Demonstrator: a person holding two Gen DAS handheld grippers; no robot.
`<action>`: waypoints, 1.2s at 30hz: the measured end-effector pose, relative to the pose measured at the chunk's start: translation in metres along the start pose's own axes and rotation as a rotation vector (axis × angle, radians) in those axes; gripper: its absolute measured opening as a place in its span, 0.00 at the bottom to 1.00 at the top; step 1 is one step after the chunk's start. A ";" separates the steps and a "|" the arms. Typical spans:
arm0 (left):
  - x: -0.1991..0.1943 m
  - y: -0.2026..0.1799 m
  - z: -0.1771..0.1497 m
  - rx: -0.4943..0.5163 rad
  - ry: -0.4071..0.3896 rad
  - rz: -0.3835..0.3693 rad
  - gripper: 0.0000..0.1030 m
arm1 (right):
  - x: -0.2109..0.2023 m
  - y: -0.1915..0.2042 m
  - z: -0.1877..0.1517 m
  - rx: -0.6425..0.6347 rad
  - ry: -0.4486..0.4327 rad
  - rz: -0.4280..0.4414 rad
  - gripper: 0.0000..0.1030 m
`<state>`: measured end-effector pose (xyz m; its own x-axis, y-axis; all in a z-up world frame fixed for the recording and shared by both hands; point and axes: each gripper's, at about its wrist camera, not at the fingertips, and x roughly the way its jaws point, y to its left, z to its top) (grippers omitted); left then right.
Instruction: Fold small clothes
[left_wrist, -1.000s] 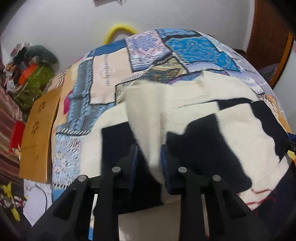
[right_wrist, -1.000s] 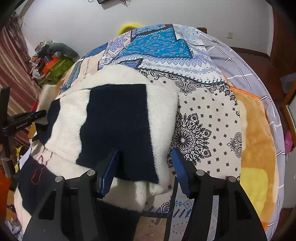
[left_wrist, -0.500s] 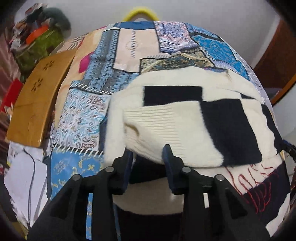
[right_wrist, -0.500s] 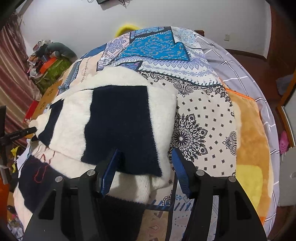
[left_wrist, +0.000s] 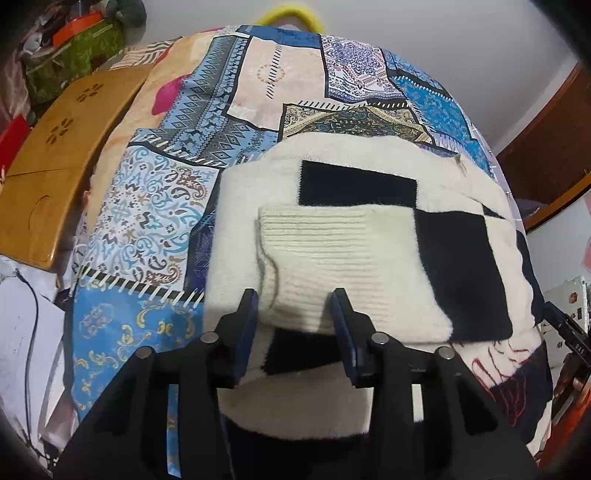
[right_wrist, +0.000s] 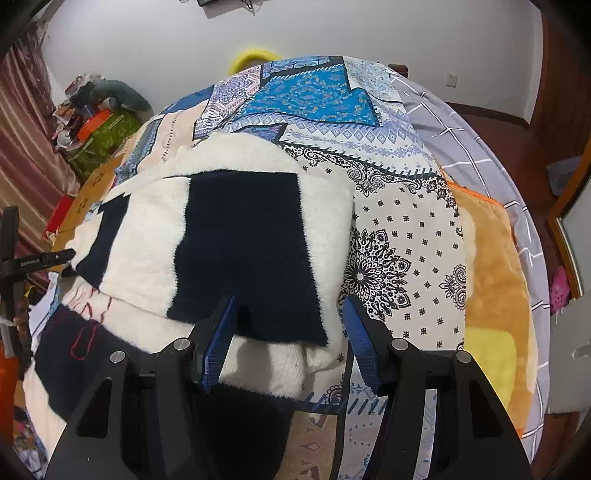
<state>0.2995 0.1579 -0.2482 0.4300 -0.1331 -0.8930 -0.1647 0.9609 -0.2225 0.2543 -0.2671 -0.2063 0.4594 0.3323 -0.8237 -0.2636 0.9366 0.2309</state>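
The left claw (left_wrist: 293, 325) stands parted around the near edge of the cream ribbed sleeve (left_wrist: 332, 254), folded across the cream-and-navy sweater (left_wrist: 369, 177). The right claw (right_wrist: 290, 332) gapes wide, its jaws either side of the sweater's folded navy panel (right_wrist: 251, 251), not pinching it. The sweater lies on the patchwork bedspread (right_wrist: 399, 236), which stretches beyond it toward the wall.

A cream-and-navy block-patterned sweater (left_wrist: 369, 236) lies on a blue, beige and white patchwork paisley bedspread (left_wrist: 155, 206) beside an orange-yellow blanket (right_wrist: 495, 280).
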 end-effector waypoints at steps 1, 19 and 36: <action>0.003 0.000 0.001 -0.008 0.006 -0.007 0.41 | 0.001 0.000 0.001 -0.002 0.004 -0.004 0.54; 0.012 0.009 0.027 -0.098 -0.026 -0.062 0.12 | 0.003 0.002 0.003 0.001 0.002 -0.029 0.54; -0.045 -0.002 0.039 -0.005 -0.228 0.105 0.07 | 0.004 0.011 -0.001 0.008 0.016 -0.012 0.54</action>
<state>0.3152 0.1711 -0.1925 0.5989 0.0264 -0.8004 -0.2237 0.9652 -0.1356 0.2525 -0.2560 -0.2072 0.4490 0.3197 -0.8344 -0.2518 0.9412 0.2251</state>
